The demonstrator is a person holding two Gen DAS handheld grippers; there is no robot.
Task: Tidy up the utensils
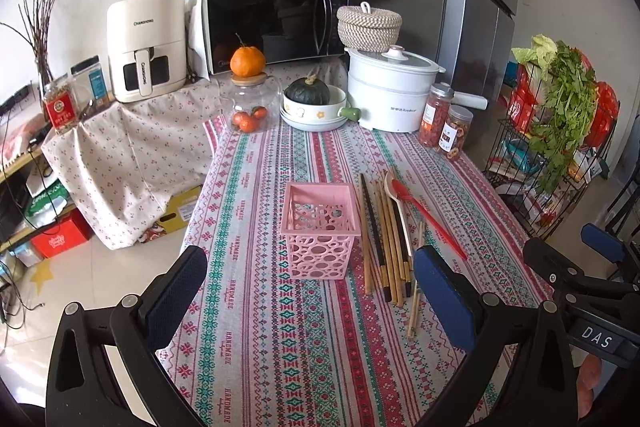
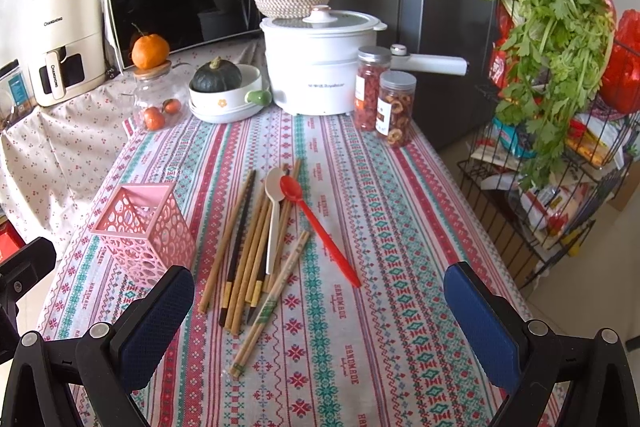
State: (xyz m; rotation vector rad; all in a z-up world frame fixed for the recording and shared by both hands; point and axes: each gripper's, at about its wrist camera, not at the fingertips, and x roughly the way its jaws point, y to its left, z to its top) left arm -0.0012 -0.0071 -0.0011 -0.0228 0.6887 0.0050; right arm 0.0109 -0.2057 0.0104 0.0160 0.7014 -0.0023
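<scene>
A pink perforated holder (image 1: 320, 227) (image 2: 144, 227) stands upright and empty on the patterned tablecloth. Right of it lie several wooden and dark chopsticks (image 1: 384, 239) (image 2: 248, 251), a white spoon (image 1: 394, 203) (image 2: 274, 215), a red spoon (image 1: 428, 215) (image 2: 320, 227) and a wrapped pair of chopsticks (image 2: 272, 299). My left gripper (image 1: 312, 299) is open and empty, above the table just short of the holder. My right gripper (image 2: 320, 331) is open and empty, near the chopstick ends; its fingers also show at the right of the left wrist view (image 1: 600, 239).
At the back stand a white electric pot (image 1: 392, 91), a bowl with a green squash (image 1: 312, 99), a glass jar with tangerines (image 1: 250, 107), two snack jars (image 1: 446, 123), a microwave (image 1: 272, 27) and an air fryer (image 1: 146, 47). A wire rack with greens (image 2: 552, 87) stands right of the table.
</scene>
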